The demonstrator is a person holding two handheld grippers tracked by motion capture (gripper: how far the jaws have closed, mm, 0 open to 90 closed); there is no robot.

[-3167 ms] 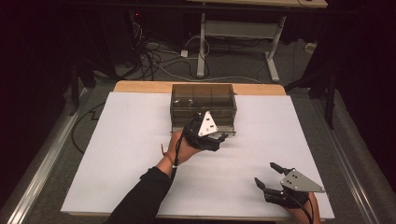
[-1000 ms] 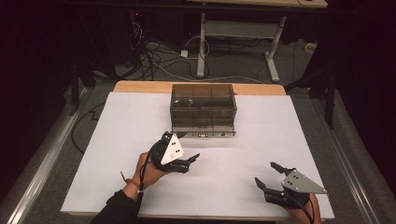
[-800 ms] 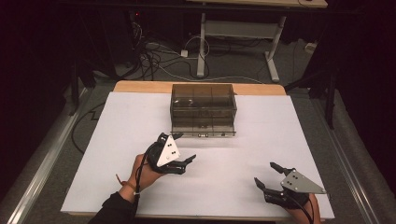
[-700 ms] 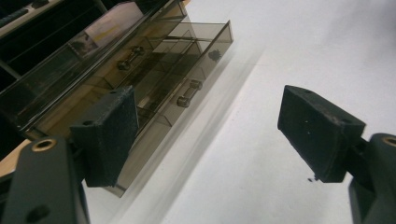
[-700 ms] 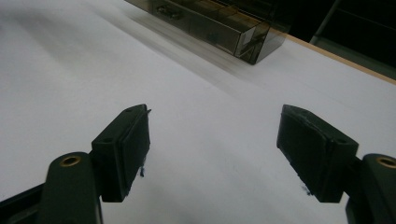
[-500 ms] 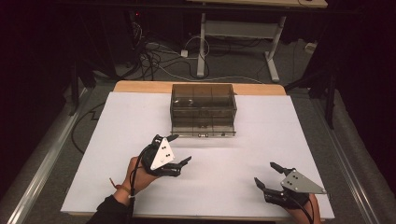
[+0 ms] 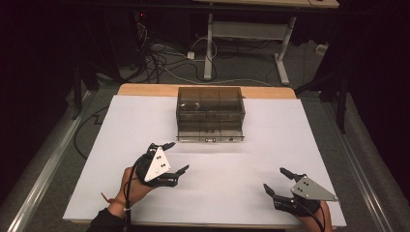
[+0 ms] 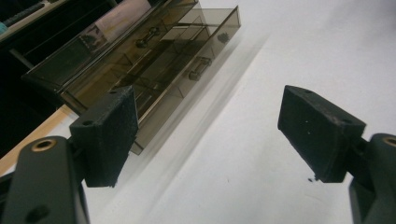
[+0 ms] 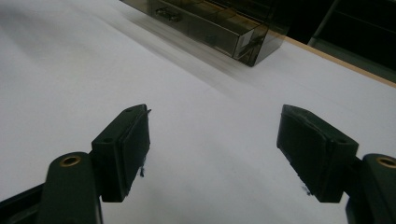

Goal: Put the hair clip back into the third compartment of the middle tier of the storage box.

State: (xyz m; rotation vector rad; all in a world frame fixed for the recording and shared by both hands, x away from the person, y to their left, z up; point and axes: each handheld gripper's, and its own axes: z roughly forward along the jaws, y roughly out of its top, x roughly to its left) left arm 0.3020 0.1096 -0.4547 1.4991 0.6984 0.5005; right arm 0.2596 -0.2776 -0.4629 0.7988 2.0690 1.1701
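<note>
Left gripper (image 7: 175, 157) farther from drawer box (image 7: 211, 114)

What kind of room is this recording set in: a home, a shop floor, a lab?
Probably a lab or recording workspace: a white-covered table holds one smoky plastic drawer box, loose cables lie on the floor behind it, and a bare desk frame stands in darkness.

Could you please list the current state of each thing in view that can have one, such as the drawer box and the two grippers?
Drawer box: upright on the white table cover, with its bottom drawer pulled out part way.
Upper drawer: looks pushed in.
Left gripper: open, holding nothing, above the table and apart from the box.
Right gripper: open, holding nothing, low over the table's near right corner.
</note>
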